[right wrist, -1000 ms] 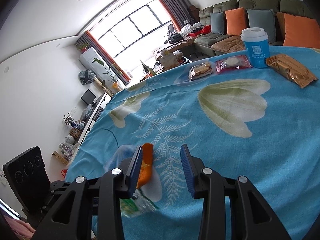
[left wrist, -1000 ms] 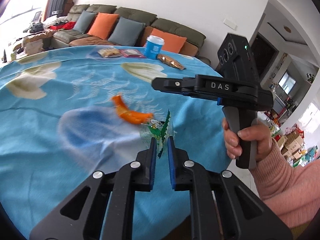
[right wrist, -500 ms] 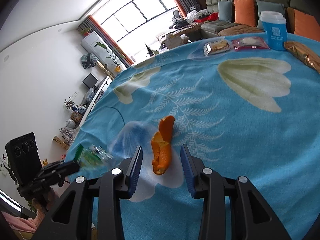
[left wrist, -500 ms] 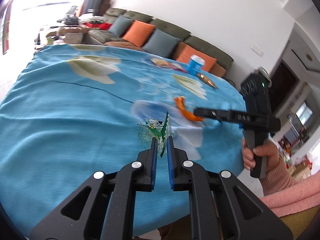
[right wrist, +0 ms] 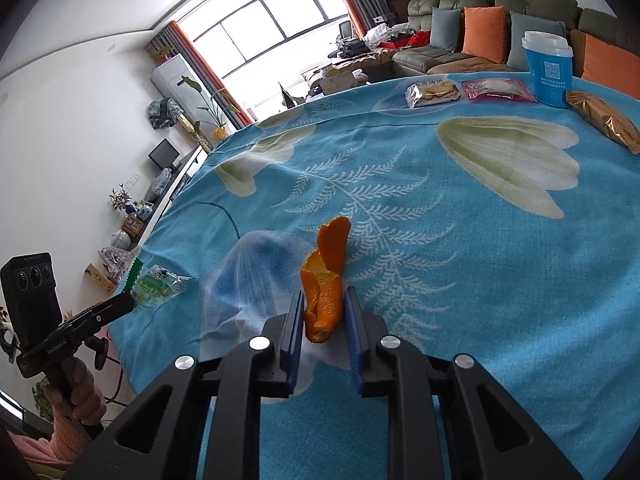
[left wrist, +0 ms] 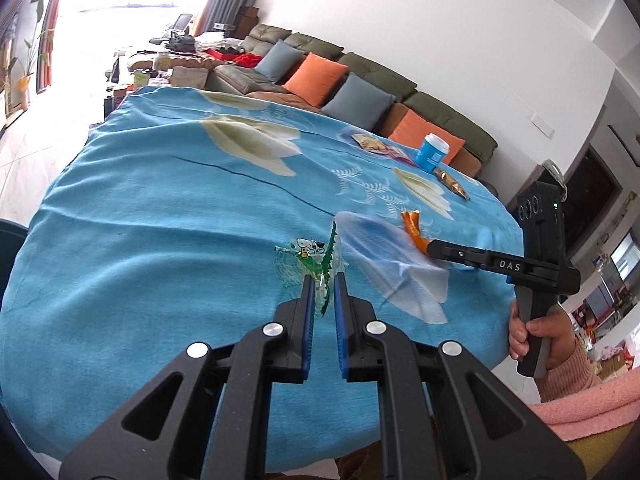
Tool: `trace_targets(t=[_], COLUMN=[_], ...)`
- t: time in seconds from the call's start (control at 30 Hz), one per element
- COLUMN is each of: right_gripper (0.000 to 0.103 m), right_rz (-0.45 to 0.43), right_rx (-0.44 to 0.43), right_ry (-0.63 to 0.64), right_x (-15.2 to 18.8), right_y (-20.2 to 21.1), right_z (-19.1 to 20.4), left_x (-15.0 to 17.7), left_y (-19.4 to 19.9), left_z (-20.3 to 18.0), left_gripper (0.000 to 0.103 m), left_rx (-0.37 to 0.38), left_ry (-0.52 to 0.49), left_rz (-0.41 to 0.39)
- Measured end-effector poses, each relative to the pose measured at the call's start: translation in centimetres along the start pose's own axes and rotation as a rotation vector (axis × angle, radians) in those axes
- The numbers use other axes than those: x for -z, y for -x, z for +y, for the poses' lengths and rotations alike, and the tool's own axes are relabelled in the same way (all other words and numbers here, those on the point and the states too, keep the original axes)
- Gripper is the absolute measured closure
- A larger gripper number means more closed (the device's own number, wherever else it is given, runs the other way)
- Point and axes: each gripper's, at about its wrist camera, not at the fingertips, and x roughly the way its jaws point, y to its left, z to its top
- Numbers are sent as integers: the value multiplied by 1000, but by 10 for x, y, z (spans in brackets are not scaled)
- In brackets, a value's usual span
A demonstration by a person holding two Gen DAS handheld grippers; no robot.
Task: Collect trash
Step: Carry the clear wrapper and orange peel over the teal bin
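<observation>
My left gripper [left wrist: 322, 278] is shut on a crumpled clear and green snack wrapper [left wrist: 308, 258] and holds it above the blue flowered tablecloth [left wrist: 160, 208]. The wrapper also shows in the right wrist view [right wrist: 154, 284]. An orange peel [right wrist: 326, 276] lies on the cloth. My right gripper [right wrist: 322, 300] stands around its near end with the jaws narrowed; contact with the peel is not clear. In the left wrist view the peel [left wrist: 414, 228] shows just past the right gripper's tip.
At the far side of the table stand a blue cup with a white lid [right wrist: 548, 68], a cracker packet [right wrist: 432, 92], a pink packet [right wrist: 498, 90] and a gold wrapper [right wrist: 604, 120]. A sofa with orange and grey cushions [left wrist: 324, 76] lies behind.
My left gripper has drawn back to the left with the wrapper in it. My right gripper has moved forward over the orange peel and its jaws have narrowed around it.
</observation>
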Motion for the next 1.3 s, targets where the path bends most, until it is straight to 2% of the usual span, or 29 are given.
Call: trace_targets(t=[0.3, 0.67, 1.3], right_gripper=[87, 87, 87], right_rz=[-15, -23, 16], right_rx=[-21, -109, -249], right_ry=[40, 113, 234], right_x=[-4, -12, -19], right_y=[1, -5, -36], right_z=[19, 58, 131], left_x=[1, 4, 10], left_y=[12, 37, 74], left_z=[14, 28, 45], left_gripper=[93, 93, 93], left_rx=[-35, -78, -164], left_ry=[32, 65, 103], left_rz=[-34, -83, -131])
